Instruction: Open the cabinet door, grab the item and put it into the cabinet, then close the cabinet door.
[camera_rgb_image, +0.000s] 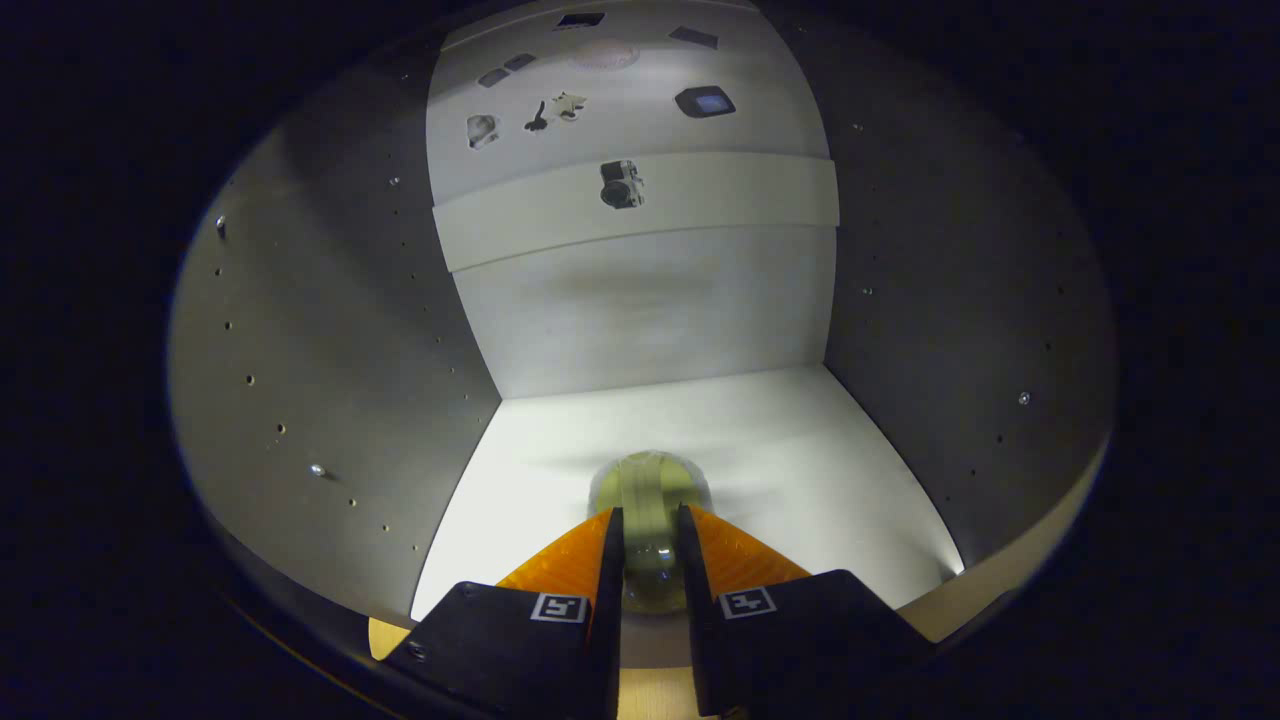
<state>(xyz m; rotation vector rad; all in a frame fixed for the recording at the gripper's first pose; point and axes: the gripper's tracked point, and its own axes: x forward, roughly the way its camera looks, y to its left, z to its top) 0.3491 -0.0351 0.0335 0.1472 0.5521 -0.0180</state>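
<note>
Inside the cabinet (650, 320), low over its white floor, my gripper (650, 530) is clamped on a greenish round item (650, 485)

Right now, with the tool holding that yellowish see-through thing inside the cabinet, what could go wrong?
1. The tool grips the yellowish translucent round item narrowly between its orange fingers; it might slip or roll on the white cabinet floor once let go.
2. The item sits near the cabinet's front edge, so the closing door could knock it.
</note>
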